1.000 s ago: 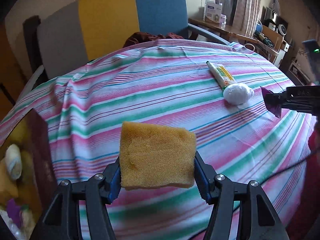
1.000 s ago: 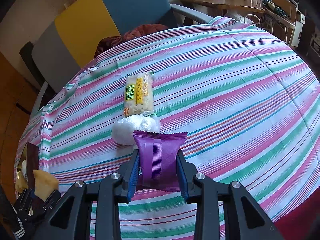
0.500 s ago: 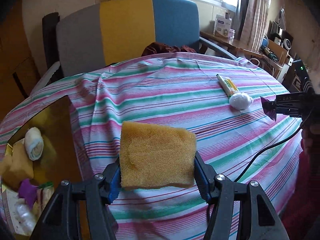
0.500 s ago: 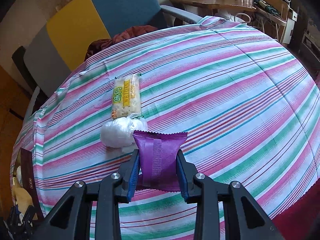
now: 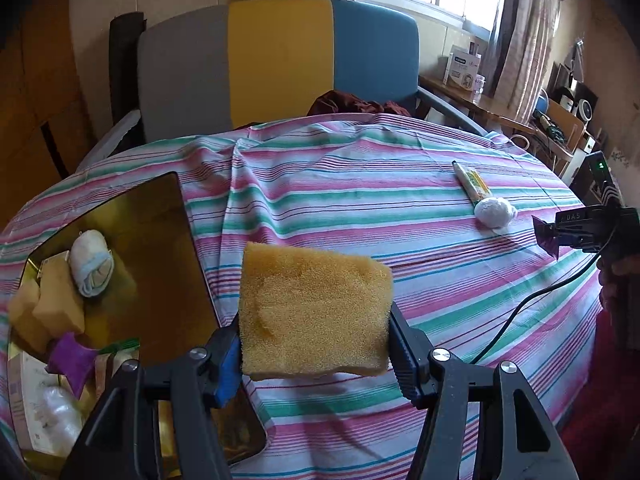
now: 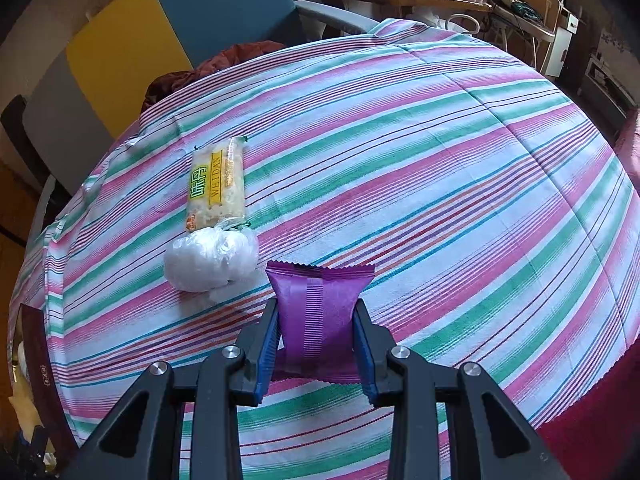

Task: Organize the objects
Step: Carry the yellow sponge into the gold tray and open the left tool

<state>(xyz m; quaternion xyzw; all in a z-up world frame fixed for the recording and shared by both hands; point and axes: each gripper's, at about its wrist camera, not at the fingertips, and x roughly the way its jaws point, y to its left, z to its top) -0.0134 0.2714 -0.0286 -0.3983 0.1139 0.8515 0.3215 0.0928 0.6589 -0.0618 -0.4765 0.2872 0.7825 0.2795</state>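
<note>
Left gripper (image 5: 315,350): jaws clamped on a yellow sponge (image 5: 314,310), held flat above the striped tablecloth (image 5: 360,184), just right of the gold tray (image 5: 160,208)

Right gripper (image 6: 316,344): jaws pinched on a purple snack packet (image 6: 318,312), lifted above the cloth; from the left wrist view the same gripper sits at the far right edge with the packet's corner poking out

Near the right jaws: a white crumpled plastic bag (image 6: 212,258) lies on the cloth just left of the packet, and touching its far side is a cracker pack (image 6: 216,184) with yellow and green print

Gold tray: at the left side of the table, its mirrored floor holds a rolled white cloth (image 5: 92,262), two yellow sponge blocks (image 5: 44,308), a second purple packet (image 5: 72,358) and a clear wrapped item at the near end — too blurred to name

Table: draped in pink, green and white stripes, wrinkled towards the far left

Cable (image 5: 532,312): a black lead trails from the right gripper down across the cloth

Behind: a chair (image 5: 280,60) with grey, yellow and blue panels stands at the far side — a dark red garment (image 5: 356,104) is bunched on its seat
</note>
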